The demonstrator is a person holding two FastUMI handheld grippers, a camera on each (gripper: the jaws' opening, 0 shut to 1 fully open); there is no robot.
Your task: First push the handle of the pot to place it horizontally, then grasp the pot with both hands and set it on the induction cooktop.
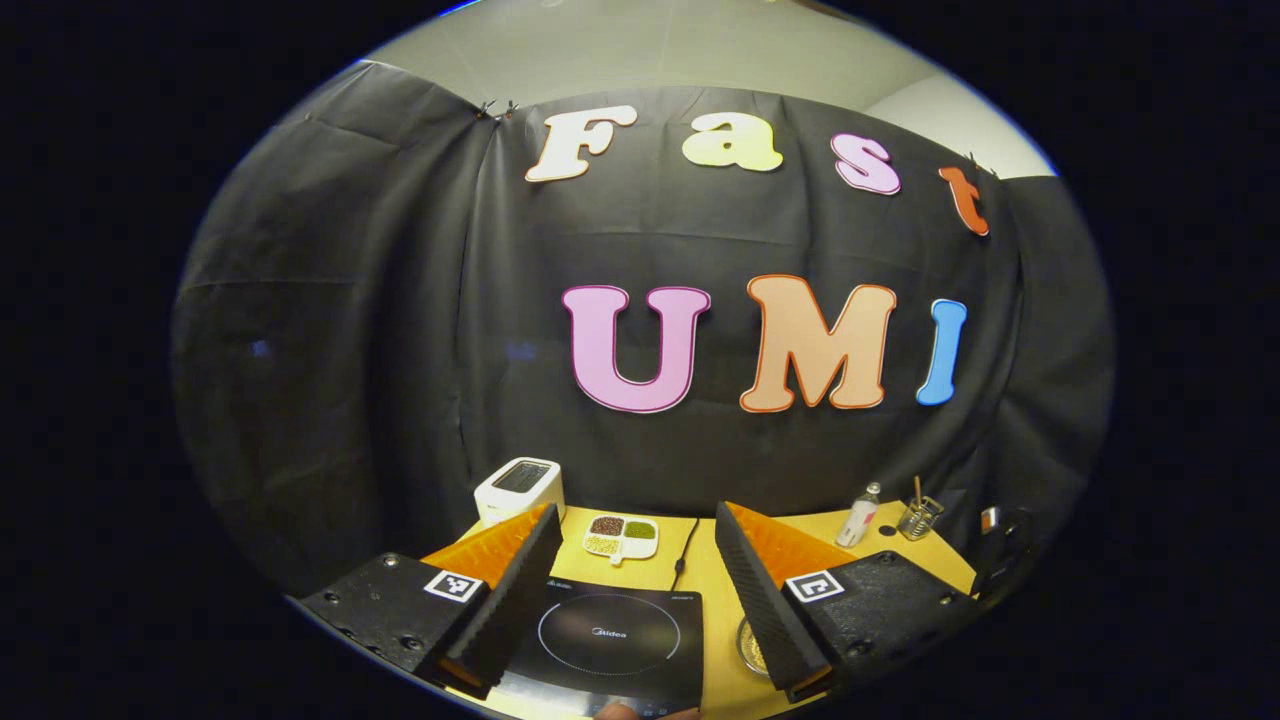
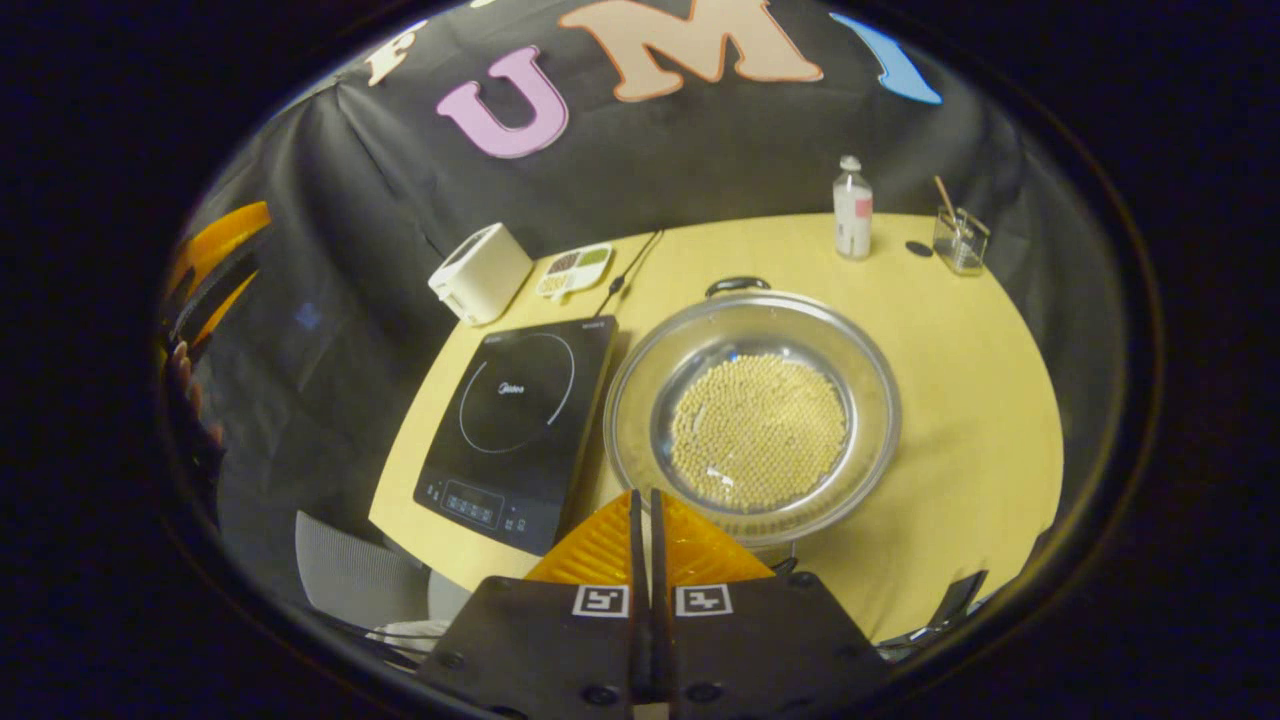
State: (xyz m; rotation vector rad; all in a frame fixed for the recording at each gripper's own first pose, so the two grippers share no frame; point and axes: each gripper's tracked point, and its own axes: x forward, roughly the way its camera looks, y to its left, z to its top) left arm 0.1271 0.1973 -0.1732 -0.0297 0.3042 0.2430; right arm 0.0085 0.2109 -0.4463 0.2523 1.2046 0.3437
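**Op:** Two grippers logged. From my remote seat, the left gripper (image 1: pixel 632 575) has its fingers spread wide with nothing between them, held above the induction cooktop (image 1: pixel 610 640), which lies on the yellow table (image 1: pixel 890 555). The right gripper (image 2: pixel 648 530) has its fingers pressed flat together, gripping nothing, with their tips at the near rim of the pot (image 2: pixel 752 418).

**Obs:** Where does the pot sit?

**Op:** In the right gripper view it rests on the table just right of the cooktop (image 2: pixel 520 430), not on it; I cannot tell whether the two touch. It is a wide metal pot with a layer of pale beans (image 2: pixel 758 430) over its bottom. One dark handle (image 2: pixel 738 286) shows at the far rim, pointing toward the back wall. In the left gripper view a sliver of its rim (image 1: pixel 748 650) shows beside the right finger.

**Obs:** Other items?

**Op:** At the back I see a white toaster (image 2: pixel 482 272), a small divided dish (image 2: pixel 574 270) of grains, a black cable (image 2: pixel 628 266), a small bottle (image 2: pixel 852 208) and a glass jar (image 2: pixel 960 240) with a stick in it. The left gripper (image 2: pixel 215 265) shows at the far left edge of the right gripper view.
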